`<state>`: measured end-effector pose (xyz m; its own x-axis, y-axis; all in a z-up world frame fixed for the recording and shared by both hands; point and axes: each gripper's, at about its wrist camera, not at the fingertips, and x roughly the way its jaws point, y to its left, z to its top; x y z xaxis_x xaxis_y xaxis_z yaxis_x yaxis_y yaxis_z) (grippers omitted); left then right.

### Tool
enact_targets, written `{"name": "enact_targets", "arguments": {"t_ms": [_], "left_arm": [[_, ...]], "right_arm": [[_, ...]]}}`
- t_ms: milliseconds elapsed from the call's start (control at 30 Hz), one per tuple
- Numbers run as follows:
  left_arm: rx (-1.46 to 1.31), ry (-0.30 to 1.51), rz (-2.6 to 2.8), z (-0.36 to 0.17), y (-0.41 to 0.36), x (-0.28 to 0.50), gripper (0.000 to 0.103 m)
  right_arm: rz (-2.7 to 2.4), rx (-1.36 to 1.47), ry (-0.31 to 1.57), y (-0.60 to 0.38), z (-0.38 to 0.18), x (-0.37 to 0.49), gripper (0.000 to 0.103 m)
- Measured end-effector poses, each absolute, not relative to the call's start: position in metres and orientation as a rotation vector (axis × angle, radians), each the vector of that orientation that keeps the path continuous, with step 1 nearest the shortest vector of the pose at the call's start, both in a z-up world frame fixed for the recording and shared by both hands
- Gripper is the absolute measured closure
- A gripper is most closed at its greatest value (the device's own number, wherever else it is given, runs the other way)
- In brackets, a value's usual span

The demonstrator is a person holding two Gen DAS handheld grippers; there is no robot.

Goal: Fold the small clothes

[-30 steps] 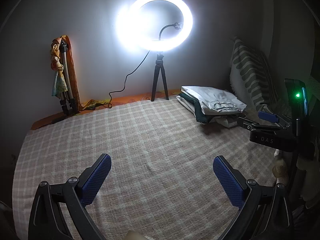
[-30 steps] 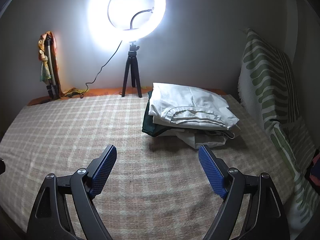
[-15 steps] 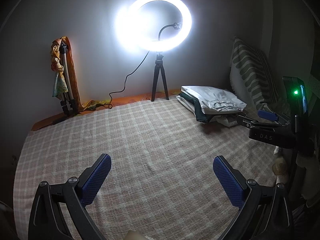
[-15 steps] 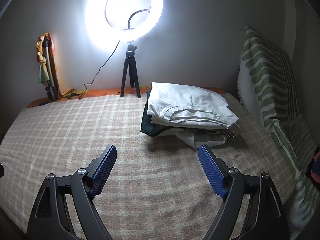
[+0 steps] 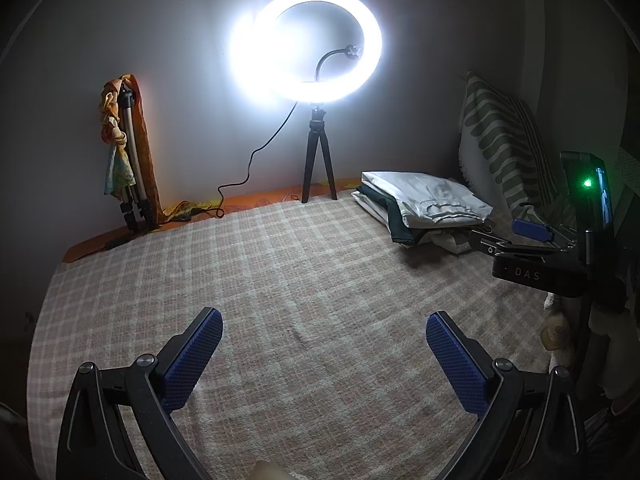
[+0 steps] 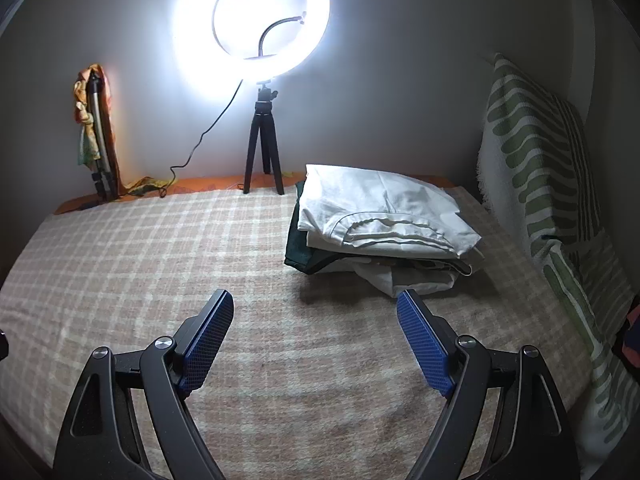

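Note:
A stack of folded clothes point(image 6: 380, 216), white garments over a dark green one, lies on the checked bedcover point(image 6: 160, 256) at the back right; it also shows in the left wrist view as the stack point(image 5: 424, 204). My right gripper point(image 6: 314, 320) hovers open just in front of the stack, nothing between its blue pads. My left gripper point(image 5: 322, 340) is open over bare bedcover point(image 5: 280, 280), well left of the stack. The right gripper's body point(image 5: 540, 264) with a green light appears at the right edge of the left wrist view.
A lit ring light on a small black tripod point(image 5: 318, 168) stands at the back by the wall, its cable trailing left. A folded tripod with orange cloth point(image 5: 128, 160) leans at the back left. A green-striped pillow point(image 6: 540, 184) lines the right side.
Both views have shifted very slightly; in the right wrist view the stack sits a little lower and nearer. Both grippers stay open and hold nothing.

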<state>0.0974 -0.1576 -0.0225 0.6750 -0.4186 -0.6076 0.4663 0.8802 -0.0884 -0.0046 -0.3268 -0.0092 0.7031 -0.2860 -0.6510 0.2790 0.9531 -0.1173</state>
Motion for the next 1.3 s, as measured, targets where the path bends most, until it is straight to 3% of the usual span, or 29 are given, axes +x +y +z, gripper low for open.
{"name": "enact_targets", "arguments": {"t_ms": [1300], "left_arm": [[0.079, 0.662, -0.494, -0.0226, -0.1600, 0.0954, 0.000]], "right_arm": [[-0.304, -0.009, 0.747, -0.3237, -0.0152, -0.0027, 0.019]]}}
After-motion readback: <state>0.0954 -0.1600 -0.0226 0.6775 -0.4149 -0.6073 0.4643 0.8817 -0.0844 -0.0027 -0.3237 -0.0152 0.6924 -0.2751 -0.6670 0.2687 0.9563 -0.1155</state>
